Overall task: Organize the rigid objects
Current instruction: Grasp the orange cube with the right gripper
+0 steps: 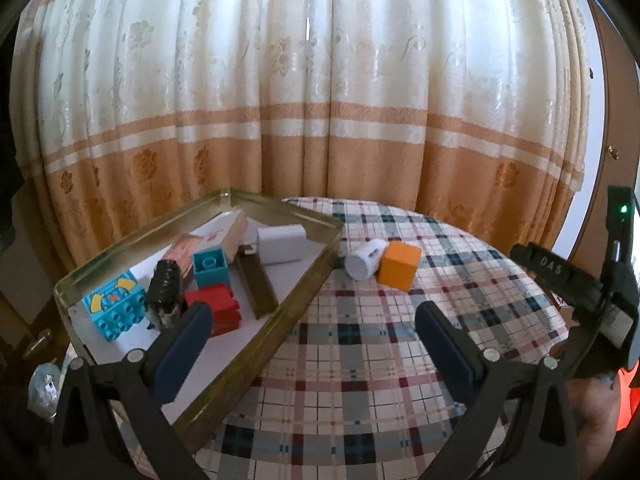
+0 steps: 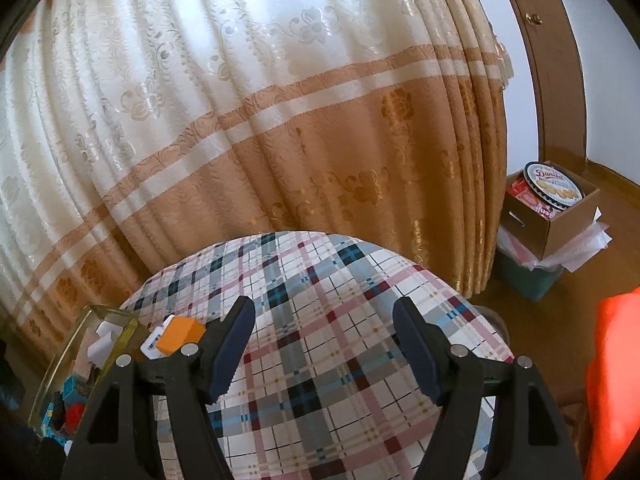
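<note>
My left gripper (image 1: 312, 320) hung with its blue pads spread apart and empty. Ahead of its left finger sat a shallow gold metal tin (image 1: 280, 280) holding toy blocks; ahead between the fingers, an orange cube (image 1: 398, 266) touched a toppled white bottle (image 1: 363, 262) on the plaid tablecloth (image 1: 380, 360). My right gripper (image 2: 324, 344) was also spread apart, empty, over the cloth

The black left gripper with dark blue pads (image 1: 312, 320) has its jaws spread wide apart, with nothing between them, and it points forward and slightly down. The black right gripper with dark blue pads (image 2: 324, 344) is also spread and empty, tilted down likewise.
</note>
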Tool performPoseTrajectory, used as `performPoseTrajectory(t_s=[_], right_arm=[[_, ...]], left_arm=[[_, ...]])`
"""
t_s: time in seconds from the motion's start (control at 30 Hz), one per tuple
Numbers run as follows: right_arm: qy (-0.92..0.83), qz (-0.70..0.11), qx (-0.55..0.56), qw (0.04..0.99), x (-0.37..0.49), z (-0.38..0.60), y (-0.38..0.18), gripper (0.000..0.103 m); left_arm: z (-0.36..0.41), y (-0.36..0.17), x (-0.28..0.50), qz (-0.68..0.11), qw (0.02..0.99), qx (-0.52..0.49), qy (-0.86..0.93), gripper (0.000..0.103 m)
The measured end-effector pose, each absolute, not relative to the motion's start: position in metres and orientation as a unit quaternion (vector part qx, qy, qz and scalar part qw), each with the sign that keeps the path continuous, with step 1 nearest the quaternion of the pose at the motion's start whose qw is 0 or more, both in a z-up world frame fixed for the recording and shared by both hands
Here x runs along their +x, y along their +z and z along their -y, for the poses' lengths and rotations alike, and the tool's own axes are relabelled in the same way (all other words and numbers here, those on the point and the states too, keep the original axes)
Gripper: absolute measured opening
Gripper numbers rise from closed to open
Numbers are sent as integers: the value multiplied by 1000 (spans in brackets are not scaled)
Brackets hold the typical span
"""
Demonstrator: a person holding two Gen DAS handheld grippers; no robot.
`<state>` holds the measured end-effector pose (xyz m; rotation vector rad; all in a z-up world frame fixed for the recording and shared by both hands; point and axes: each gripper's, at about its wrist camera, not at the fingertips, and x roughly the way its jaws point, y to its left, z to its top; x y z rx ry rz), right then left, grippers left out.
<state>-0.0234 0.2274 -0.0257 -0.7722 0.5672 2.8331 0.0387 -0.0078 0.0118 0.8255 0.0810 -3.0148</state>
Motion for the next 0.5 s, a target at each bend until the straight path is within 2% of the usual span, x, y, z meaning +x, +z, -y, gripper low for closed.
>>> performPoseTrajectory(t_s=[0.27, 0.5], right_arm=[[945, -147, -293, 15, -41, -208, -29, 74], [927, -120, -345, -87, -72, -176, -42, 73]], left_arm=[[-7, -1, 36, -1, 0, 285, -958, 102], [-7, -4, 31, -8, -3, 304, -953, 102]])
